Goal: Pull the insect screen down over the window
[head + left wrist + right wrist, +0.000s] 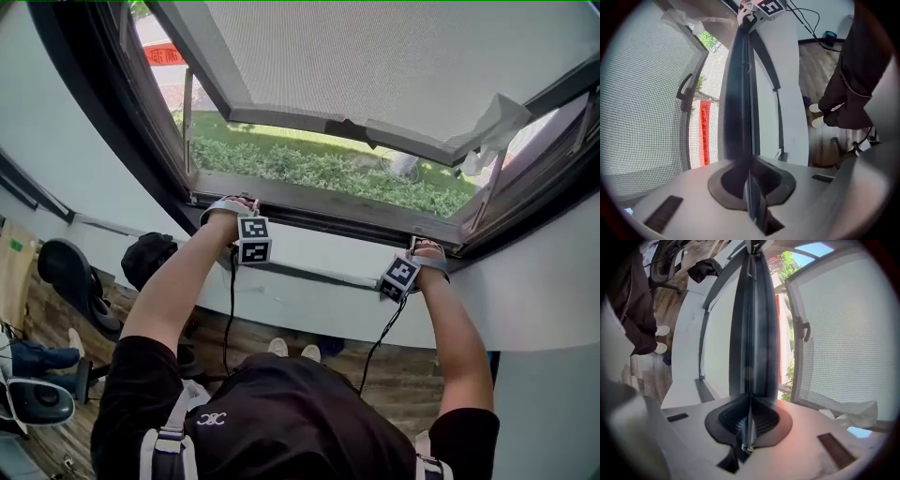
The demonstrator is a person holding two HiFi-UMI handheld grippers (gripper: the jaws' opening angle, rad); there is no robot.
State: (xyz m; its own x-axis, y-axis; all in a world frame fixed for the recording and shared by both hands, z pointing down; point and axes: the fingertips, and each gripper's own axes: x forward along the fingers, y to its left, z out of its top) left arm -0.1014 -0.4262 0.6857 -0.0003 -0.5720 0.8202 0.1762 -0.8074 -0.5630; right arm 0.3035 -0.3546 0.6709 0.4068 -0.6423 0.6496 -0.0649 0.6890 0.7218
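Observation:
The insect screen's dark bottom bar (319, 202) lies low along the window sill. Its mesh (642, 93) (843, 324) spans the opening in front of the outward-tilted window sash. At the bar's left end my left gripper (242, 204) is shut on it. In the left gripper view the jaws (751, 187) pinch the thin bar (740, 93), which runs away toward the right gripper's marker cube (766, 7). My right gripper (427, 248) is shut on the bar's right end. In the right gripper view the bar (754, 324) sits clamped between the closed jaws (750, 420).
The window handle (685, 92) (804, 331) shows behind the mesh. A scrap of plastic wrap (492, 127) hangs on the sash's corner. A white wall panel (319, 291) sits below the sill. An office chair (80, 277) and a black bag (148, 255) stand on the wooden floor at left.

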